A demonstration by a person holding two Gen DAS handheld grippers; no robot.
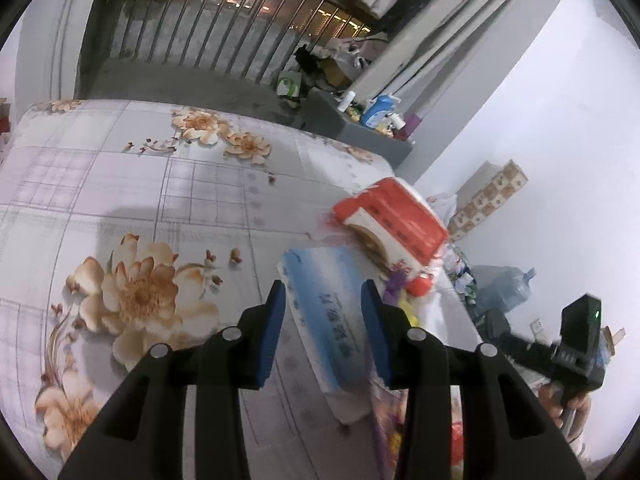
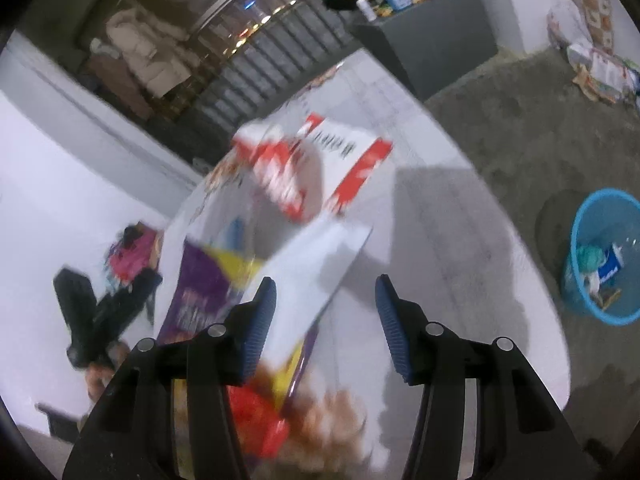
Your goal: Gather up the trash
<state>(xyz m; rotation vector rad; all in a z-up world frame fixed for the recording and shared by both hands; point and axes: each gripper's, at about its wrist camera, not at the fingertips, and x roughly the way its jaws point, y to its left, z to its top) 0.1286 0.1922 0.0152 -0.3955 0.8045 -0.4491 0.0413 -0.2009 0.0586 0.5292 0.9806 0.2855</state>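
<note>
In the left wrist view my left gripper (image 1: 324, 294) is open, its blue pads on either side of a blue-and-white tissue pack (image 1: 326, 316) that lies on the flowered bed (image 1: 120, 184). A red-and-white package (image 1: 396, 220) lies beyond it near the bed's right edge, with purple and yellow wrappers (image 1: 396, 288) beside it. In the blurred right wrist view my right gripper (image 2: 326, 294) is open and empty above the bed (image 2: 440, 248). A white pack (image 2: 312, 276), a purple-yellow bag (image 2: 204, 280), a red wrapper (image 2: 256, 416) and the red-and-white package (image 2: 316, 168) lie below it.
A blue basket (image 2: 600, 256) with some trash in it stands on the grey floor to the right of the bed. A grey cabinet (image 2: 432, 40) with bottles stands at the far end. A balcony railing (image 1: 224, 36) is behind. A water jug (image 1: 504, 288) stands by the wall.
</note>
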